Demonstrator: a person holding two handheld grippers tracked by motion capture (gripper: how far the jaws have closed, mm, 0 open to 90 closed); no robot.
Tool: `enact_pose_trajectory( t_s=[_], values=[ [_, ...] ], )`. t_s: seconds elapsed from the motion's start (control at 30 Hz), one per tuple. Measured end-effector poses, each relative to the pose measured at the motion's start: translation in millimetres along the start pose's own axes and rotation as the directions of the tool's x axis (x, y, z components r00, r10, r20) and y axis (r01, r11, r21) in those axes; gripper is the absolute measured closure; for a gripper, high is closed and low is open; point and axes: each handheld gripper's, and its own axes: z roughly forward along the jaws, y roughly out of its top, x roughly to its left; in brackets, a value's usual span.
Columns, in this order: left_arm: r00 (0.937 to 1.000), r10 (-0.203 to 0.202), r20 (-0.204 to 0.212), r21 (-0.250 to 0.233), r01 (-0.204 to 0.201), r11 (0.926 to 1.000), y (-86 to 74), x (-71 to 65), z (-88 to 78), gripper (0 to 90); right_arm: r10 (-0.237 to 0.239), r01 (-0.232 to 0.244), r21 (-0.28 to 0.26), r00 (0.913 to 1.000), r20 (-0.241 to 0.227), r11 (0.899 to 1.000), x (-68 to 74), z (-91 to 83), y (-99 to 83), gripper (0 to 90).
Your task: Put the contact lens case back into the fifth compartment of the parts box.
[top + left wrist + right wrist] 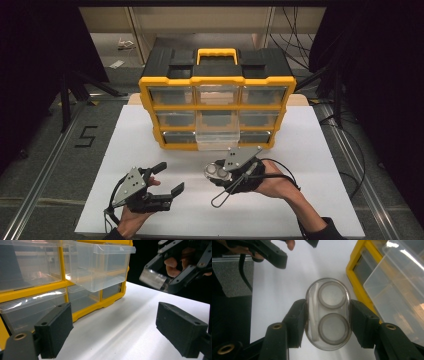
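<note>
Right claw clamps an oval clear case holding two rings near the pulled-out empty drawer; left claw gapes.

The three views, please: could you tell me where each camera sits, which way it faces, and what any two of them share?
High view: above the person's side, facing forward and down at the yellow organizer on the white table; both forearms, left gripper and right gripper show.
Left gripper view: rides that gripper, facing the pulled-out drawer; its open jaws show.
Right gripper view: looks down between its jaws at the clear oval case they clamp.
Shared: both gripper views show the drawer.
</note>
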Motion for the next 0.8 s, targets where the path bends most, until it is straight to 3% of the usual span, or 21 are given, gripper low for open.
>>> enact_pose_trajectory(
  t_s=[0.33, 0.8],
  values=[
    [1.0, 0.001, -0.002, -0.002, -0.001, 1.0, 0.2, 0.3, -0.4, 13.6, 0.008, -0.006, -0.066, 0.9998, 0.018, 0.998, -1.3, -15.2, 7.4, 49.4],
    [1.0, -0.001, -0.005, -0.005, 0.001, 1.0, 0.2, 0.8, -0.7, 13.6, 0.017, -0.013, -0.115, 0.9992, 0.036, 0.993, -3.5, -21.9, 13.1, 49.4]
  ],
)
